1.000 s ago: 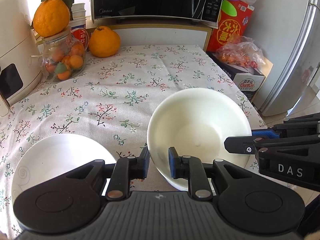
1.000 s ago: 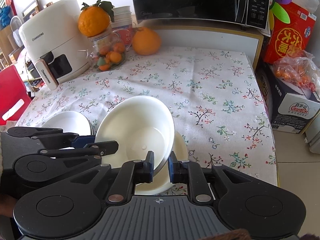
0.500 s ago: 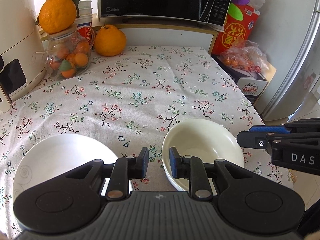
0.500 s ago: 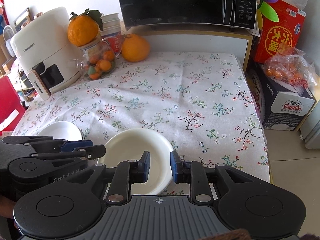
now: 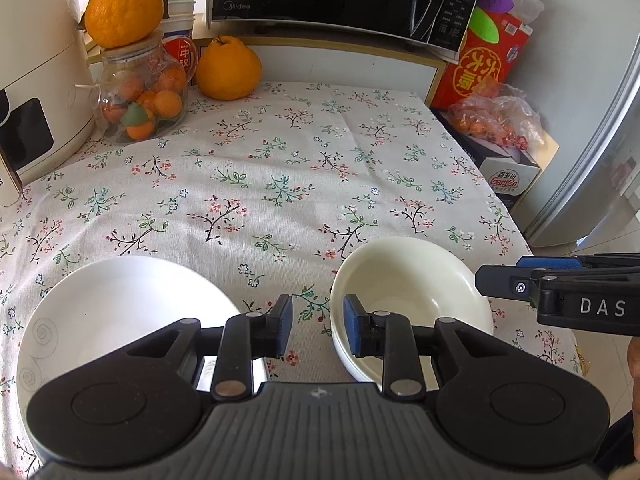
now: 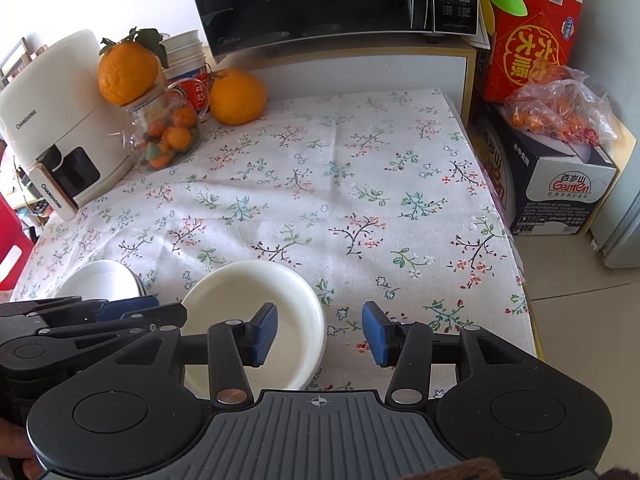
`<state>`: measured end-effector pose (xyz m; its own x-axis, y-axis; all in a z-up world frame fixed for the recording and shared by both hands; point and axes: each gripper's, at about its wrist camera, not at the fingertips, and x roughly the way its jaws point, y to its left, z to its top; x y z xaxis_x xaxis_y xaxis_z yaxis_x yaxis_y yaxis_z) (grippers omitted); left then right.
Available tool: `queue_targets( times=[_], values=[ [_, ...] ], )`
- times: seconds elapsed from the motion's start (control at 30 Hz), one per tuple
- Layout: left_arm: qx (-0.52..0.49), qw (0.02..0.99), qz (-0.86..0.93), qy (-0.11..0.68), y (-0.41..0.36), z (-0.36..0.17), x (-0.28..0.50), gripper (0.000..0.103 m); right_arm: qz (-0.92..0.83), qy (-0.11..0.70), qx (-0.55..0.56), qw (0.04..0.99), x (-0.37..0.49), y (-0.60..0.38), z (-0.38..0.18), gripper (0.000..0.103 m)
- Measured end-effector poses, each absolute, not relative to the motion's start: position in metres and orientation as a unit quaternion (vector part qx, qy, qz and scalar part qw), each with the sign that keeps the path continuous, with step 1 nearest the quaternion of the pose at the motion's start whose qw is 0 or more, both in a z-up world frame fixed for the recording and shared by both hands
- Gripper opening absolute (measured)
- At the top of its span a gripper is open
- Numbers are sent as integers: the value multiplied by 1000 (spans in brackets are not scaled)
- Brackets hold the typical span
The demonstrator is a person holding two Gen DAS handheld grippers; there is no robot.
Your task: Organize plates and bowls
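A: Where's your cream bowl [image 6: 256, 320]?

B: Nested in another bowl on the floral tablecloth [image 6: 320, 184], its right rim between your right gripper [image 6: 320, 334] pads, untouched; those jaws are spreading.

A: And your left gripper [image 5: 316, 330]?

B: Opening too, pinching nothing; the bowl's left rim sits between its fingers, white plate [image 5: 120, 308] to its left.

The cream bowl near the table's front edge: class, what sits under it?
Under the cream bowl a second bowl's rim shows, nested. Its inside and the cloth beneath are covered.
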<state>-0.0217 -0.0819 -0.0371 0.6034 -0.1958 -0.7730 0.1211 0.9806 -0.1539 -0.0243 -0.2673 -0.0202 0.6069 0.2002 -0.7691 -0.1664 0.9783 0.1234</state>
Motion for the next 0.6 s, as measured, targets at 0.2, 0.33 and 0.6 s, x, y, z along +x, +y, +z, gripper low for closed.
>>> queue_targets(
  times=[0.2, 0.33, 0.6],
  values=[
    [-44, 892, -90, 441, -82, -40, -19, 29, 103, 439, 19, 893, -22, -265, -25, 61],
    [-42, 890, -94, 445, -83, -44, -17, 34, 96, 448, 16, 889, -18, -263, -31, 66],
    [-36, 886, -97, 453, -87, -50, -13, 37, 92, 461, 20, 882, -11, -261, -41, 70]
  ],
)
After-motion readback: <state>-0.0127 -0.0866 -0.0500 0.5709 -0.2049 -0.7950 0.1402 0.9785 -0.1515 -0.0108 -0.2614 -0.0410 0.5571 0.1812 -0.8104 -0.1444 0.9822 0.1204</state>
